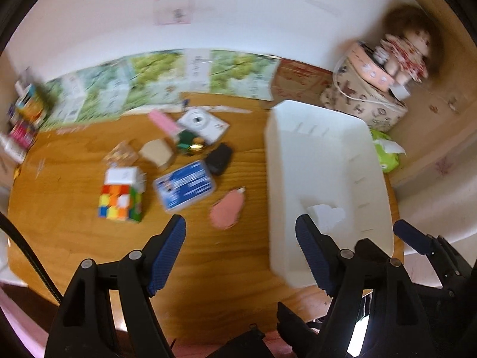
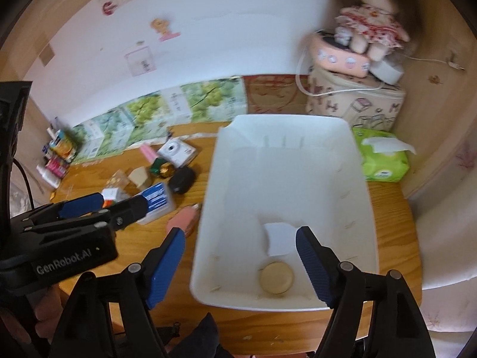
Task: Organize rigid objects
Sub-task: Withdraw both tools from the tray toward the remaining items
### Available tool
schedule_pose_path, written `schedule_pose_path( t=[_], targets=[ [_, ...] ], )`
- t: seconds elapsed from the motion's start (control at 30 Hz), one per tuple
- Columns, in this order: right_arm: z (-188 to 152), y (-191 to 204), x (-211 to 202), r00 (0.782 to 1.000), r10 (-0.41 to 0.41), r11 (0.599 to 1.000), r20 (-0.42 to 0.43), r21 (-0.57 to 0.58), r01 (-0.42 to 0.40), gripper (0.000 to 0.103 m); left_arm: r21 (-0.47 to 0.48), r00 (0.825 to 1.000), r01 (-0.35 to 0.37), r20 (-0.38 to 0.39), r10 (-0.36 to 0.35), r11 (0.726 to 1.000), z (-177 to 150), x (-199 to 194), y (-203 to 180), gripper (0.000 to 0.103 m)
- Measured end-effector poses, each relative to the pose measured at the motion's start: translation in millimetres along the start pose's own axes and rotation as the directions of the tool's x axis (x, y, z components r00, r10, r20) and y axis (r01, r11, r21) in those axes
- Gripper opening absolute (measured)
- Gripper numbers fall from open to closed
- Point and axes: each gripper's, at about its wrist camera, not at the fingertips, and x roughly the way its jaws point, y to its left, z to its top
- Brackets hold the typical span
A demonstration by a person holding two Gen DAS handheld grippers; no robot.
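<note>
Wooden tabletop (image 1: 74, 238) held a white plastic bin (image 2: 351, 161) with only a round beige puck (image 2: 275, 277) and a white card (image 2: 280, 235) inside. Rubik's cube (image 1: 119, 205), blue-labelled case (image 1: 184, 185), pink oval piece (image 1: 226, 213) and other items remained at its 9 o'clock. Left gripper (image 1: 240, 256) and right gripper (image 2: 240, 264) both gaped wide, empty. Judged early stage.

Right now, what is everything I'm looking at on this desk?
White plastic bin: one, right side of the wooden table.
Round beige disc: one, in the bin's near end, beside a white paper scrap.
Multicoloured puzzle cube: one, left part of the table.
Blue-labelled clear case: one, right of the cube.
Pink flat piece: one, beside the bin.
Black pouch: one, behind the case.
White instant camera: one, far middle.
Green tissue pack: one, behind the bin.
Cloth doll: one, on stacked boxes.
Left claw: open, empty.
Right claw: open, over the bin.
</note>
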Motion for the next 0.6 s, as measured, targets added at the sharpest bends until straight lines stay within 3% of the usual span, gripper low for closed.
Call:
schedule_pose_path(
  t=[0.17,0.27,0.33,0.6],
  targets=[
    [-14,11,-1,1.000,0.011,1.000,-0.005,0.001,-0.011,0.078,-0.029,0.999,-0.041,0.018,0.041,0.999,-23,-11,28,0.079],
    [-24,16,-2,1.000,-0.001,1.000,-0.019,0.026,0.002,0.078,-0.047,1.000,-0.012,-0.022,0.011,0.999,-38,-12,39,0.079],
    [-30,20,-5,0.999,0.025,0.999,-0.026,0.035,-0.024,0.078,-0.036,1.000,-0.014,-0.002,0.014,0.999,-49,-16,42,0.079],
    [-49,30,-7,0.999,-0.001,1.000,-0.033,0.020,0.002,0.080,-0.027,0.997,-0.033,0.073,0.034,0.999,-68,-31,39,0.079]
  ],
)
